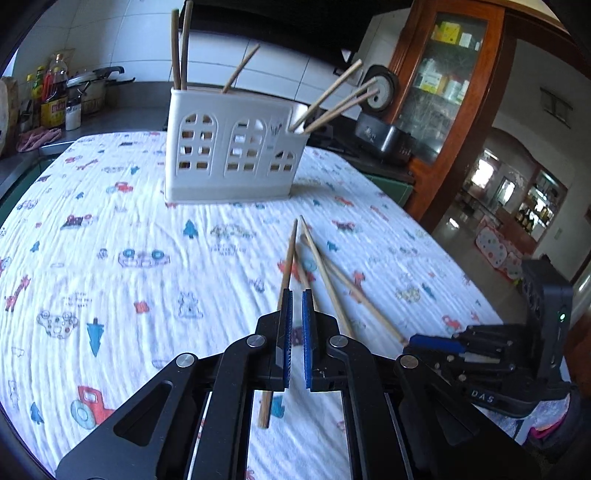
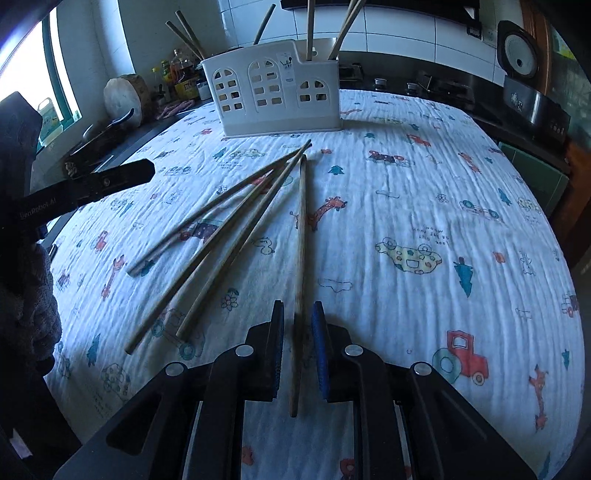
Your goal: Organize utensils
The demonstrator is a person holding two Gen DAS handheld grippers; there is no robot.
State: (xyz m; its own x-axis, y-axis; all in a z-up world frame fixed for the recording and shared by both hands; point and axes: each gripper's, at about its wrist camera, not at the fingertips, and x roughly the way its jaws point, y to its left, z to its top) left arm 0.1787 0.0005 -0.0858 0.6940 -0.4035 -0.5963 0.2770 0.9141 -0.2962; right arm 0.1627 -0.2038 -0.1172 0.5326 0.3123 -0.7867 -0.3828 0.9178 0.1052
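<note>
Hiding the chopstick's [image 2: 301, 236] near end, right tongs [image 2: 298, 314] straddle it.

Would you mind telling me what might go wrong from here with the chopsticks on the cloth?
1. The right gripper straddles one chopstick near its end, so it may tilt if lifted.
2. The loose chopsticks beside it cross, so a nudge could scatter them.
3. The holder already bristles with leaning chopsticks, which may block insertion.
</note>
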